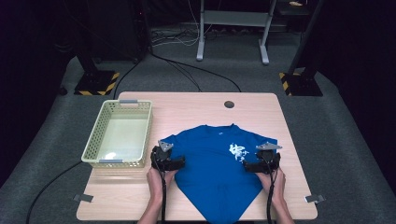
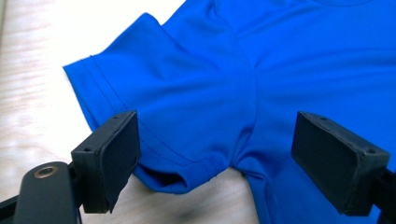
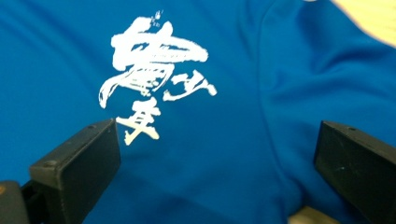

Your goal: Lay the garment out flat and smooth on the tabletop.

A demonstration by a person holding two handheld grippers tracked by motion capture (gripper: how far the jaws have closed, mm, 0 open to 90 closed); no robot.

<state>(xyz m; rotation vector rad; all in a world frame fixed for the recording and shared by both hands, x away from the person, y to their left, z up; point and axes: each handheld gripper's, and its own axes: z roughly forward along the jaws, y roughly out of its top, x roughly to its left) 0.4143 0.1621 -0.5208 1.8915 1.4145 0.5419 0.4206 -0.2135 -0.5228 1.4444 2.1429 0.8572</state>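
L gripper (image 2: 215, 154) jaws apart over sleeve (image 2: 154, 116) hem of smooth blue T-shirt (image 1: 215, 163), flat mid-table. R gripper (image 3: 217, 172) jaws apart near white print (image 3: 152, 77). Lattice plastic basket (image 1: 140, 128) just left; bare wood table (image 1: 187, 105) beyond collar.

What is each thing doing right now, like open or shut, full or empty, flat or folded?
Blue T-shirt: spread out print side up, not folded, hem hanging over the table's near edge.
Basket: empty, upright.
Left gripper: open, jaws either side of the sleeve.
Right gripper: open, over the shirt beside the white print.
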